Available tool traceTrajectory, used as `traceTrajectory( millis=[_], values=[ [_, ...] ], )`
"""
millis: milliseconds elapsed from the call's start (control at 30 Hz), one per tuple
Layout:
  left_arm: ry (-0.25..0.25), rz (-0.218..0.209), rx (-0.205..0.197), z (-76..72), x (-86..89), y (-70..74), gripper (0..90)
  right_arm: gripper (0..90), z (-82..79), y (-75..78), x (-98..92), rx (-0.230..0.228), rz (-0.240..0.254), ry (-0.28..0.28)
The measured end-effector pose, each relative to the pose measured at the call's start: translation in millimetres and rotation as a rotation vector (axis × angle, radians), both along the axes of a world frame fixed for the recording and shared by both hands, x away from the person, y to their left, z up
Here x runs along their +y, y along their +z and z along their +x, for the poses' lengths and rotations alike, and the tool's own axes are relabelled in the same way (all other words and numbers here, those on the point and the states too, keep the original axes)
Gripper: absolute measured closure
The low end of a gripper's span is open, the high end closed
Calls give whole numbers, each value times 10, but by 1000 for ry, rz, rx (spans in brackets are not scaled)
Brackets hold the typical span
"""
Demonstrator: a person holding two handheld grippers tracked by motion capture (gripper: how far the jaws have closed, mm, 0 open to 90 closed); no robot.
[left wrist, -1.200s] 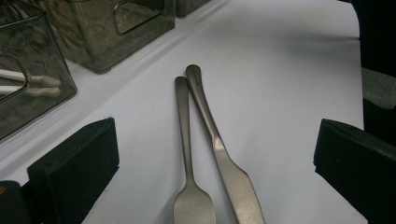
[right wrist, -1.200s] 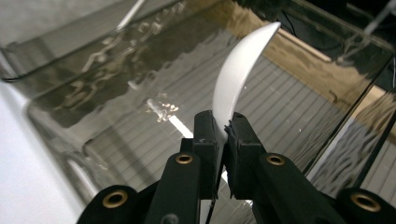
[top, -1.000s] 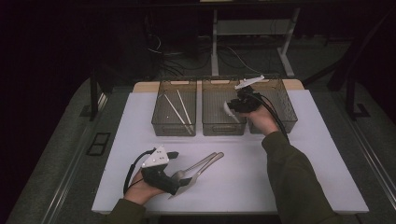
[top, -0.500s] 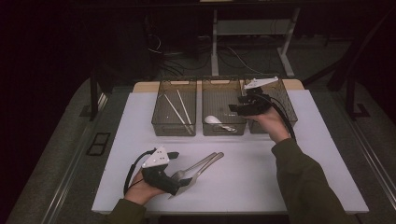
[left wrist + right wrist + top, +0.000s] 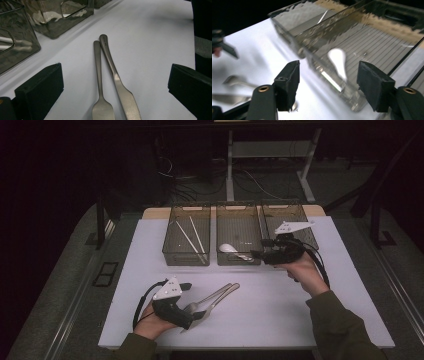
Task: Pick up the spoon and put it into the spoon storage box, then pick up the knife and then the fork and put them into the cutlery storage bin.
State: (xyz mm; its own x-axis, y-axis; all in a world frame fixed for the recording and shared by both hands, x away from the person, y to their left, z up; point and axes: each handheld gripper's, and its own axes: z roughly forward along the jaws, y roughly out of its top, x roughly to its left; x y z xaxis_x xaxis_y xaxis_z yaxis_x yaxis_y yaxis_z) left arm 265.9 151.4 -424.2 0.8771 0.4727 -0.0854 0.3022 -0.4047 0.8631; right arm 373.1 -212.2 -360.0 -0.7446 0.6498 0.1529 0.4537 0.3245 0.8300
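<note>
Right gripper pulled back from middle bin toward frame right; fingers just opened wide, nothing between. White spoon now lies in middle bin: drop judged done. Left gripper fingers wide, straddling fork and knife on surface, frame centre-bottom.

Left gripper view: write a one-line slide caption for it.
A fork and a knife lie side by side on the white table between the left gripper's open jaws, bins beyond.

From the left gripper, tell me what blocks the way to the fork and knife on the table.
Nothing visible. The left gripper is open, and the fork and knife lie side by side on the bare table between its jaws.
</note>
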Motion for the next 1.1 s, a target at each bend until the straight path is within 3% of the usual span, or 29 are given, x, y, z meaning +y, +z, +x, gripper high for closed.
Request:
traceTrajectory(
  millis=[233,600,733,933,1100],
  values=[
    [8,11,-4,6,2,4,0,317,-322,-211,-200,4,39,2],
    [12,24,-24,1,-47,39,64,248,-763,-456,-512,-16,22,-30],
    [13,32,-23,20,-97,55,159,236,-898,-517,-614,-21,27,-38],
    [3,60,-38,82,-217,61,381,229,-1026,-575,-702,-15,41,-45],
    [20,122,-47,207,-293,33,527,228,-1105,-609,-715,-13,36,-43]
  ],
)
